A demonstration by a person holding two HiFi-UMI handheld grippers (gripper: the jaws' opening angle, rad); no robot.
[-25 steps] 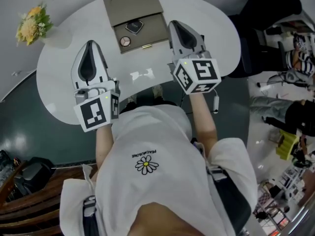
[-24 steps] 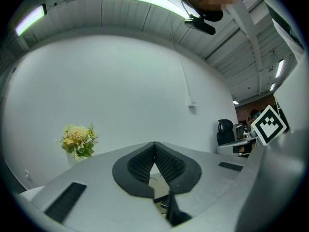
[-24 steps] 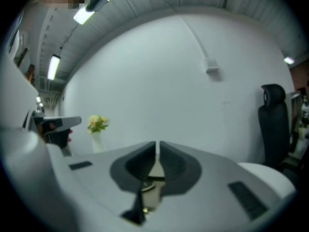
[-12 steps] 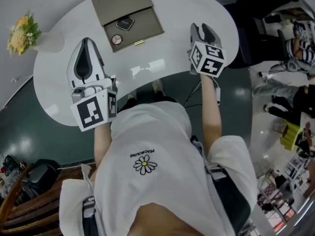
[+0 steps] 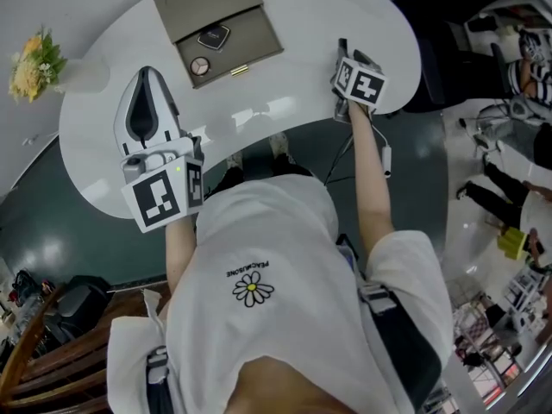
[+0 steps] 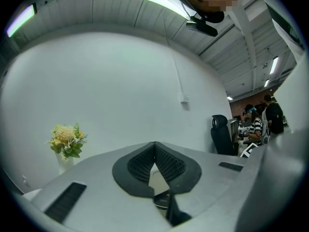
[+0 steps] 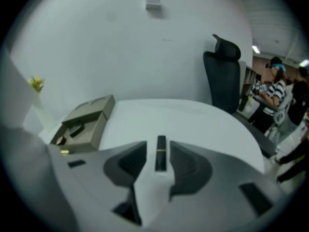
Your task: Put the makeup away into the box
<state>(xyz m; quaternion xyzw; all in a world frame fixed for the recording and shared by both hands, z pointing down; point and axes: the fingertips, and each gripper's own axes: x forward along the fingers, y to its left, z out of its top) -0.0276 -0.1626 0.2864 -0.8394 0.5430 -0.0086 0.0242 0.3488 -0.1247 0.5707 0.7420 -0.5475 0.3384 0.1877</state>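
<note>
Two hand-held grippers are in view. The left hand-held gripper (image 5: 147, 72) is held level over the near left part of the desk (image 5: 302, 15), its jaws closed tip to tip on nothing. The right hand-held gripper (image 5: 352, 54) tilts down at the desk's right end. Its jaws have just been opening and stand apart, with one black lipstick (image 7: 161, 154) with a gold band lying on the desk between them. Neither pad touches it.

One tan box (image 5: 254, 41) sits at the far side of the desk, well apart from the lipstick, with its lid (image 5: 207, 0) folded open behind it. Two pieces of makeup lie in it: one dark angular compact (image 5: 212, 37) and one round compact (image 5: 200, 66), near each other but apart. One small gold piece (image 5: 240, 70) shows at the box's front edge; I cannot tell what it is.

One white vase of yellow flowers (image 5: 33, 57) stands at the desk's far left end.

The desk is white, glossy and rounded like a kidney. Under it is a dark, shiny floor (image 5: 52, 222), and behind it a plain white wall (image 6: 120, 81). One black office chair (image 7: 222, 76) stands past the desk's right end, and beyond it a seated person in a striped top (image 7: 275, 93). The ceiling has long strip lights
</note>
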